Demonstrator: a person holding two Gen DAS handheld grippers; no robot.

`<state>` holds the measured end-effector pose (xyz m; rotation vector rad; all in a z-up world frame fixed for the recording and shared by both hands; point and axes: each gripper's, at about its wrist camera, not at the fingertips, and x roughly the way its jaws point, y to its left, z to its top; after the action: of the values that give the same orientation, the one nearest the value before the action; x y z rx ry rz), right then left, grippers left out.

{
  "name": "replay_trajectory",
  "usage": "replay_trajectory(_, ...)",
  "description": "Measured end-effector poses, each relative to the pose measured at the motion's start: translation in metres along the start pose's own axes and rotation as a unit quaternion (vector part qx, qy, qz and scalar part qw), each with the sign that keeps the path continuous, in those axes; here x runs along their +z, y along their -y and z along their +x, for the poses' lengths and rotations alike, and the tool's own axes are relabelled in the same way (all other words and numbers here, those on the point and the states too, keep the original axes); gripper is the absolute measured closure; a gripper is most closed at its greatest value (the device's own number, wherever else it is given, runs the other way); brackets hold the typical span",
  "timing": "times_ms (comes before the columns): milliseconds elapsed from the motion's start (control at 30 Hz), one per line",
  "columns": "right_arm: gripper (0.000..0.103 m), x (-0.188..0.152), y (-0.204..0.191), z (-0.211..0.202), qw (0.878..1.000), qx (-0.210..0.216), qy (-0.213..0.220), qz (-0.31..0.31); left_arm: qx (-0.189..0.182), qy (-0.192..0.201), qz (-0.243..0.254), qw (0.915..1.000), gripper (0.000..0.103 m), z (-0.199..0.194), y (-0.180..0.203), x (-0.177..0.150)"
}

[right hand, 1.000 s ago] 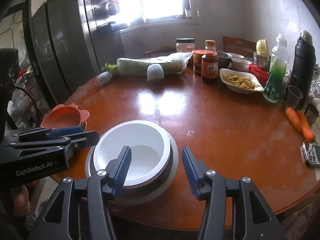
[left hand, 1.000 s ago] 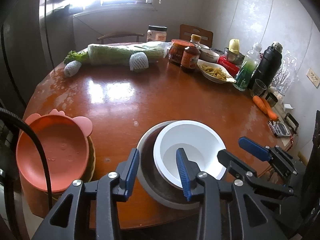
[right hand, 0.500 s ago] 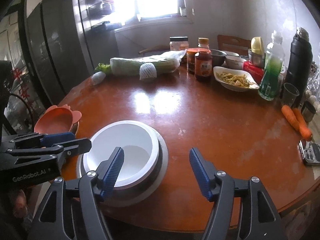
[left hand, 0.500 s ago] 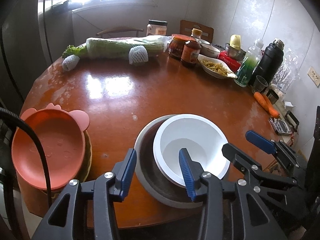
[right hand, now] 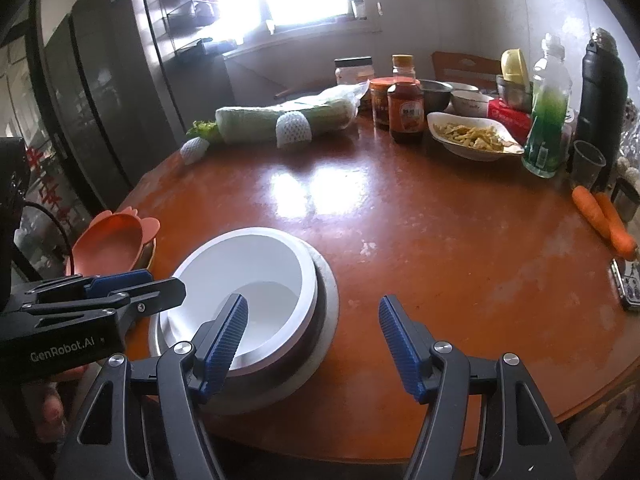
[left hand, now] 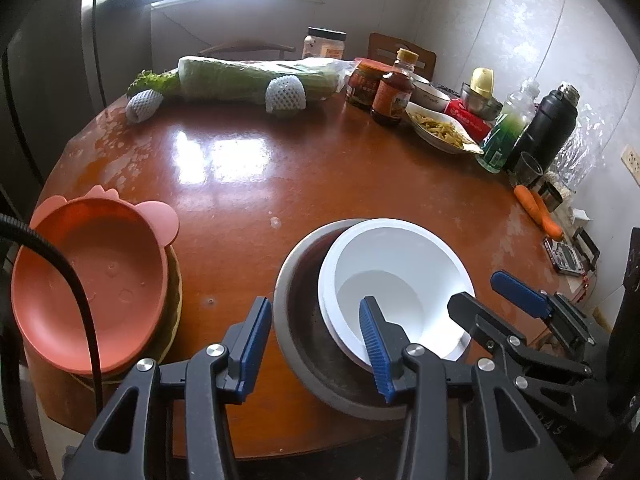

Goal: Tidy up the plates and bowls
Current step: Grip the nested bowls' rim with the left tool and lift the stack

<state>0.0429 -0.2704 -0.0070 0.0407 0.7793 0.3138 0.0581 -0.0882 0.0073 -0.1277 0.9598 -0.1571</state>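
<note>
Left wrist view: white bowl nested inside metal bowl

A white bowl sits upright, nested off-centre inside a wider grey metal bowl near my table edge. To my left, an orange eared plate rests stacked on a yellowish dish.

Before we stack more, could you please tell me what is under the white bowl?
The white bowl sits inside a larger metal bowl, off-centre toward one side. The metal bowl's floor beneath it is covered, so anything lying there cannot be seen.
</note>
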Motion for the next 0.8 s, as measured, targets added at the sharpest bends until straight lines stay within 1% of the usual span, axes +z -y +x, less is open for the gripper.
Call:
replay_trajectory(233, 0.033, -0.001, 0.003, 0.006, 1.000, 0.008, -0.008, 0.009, -0.010, -0.005, -0.014, 0.9998, 0.054, 0.003, -0.009, -0.001)
replay_trajectory(400, 0.033, -0.002, 0.003, 0.012, 1.000, 0.020, -0.016, 0.013, -0.028, -0.019, -0.022, 0.9992, 0.054, 0.011, -0.009, -0.002)
replay_trajectory(800, 0.033, -0.007, 0.003, 0.026, 0.998, 0.041, -0.038, 0.032, -0.029, -0.029, -0.024, 0.9989, 0.054, 0.024, -0.007, 0.000)
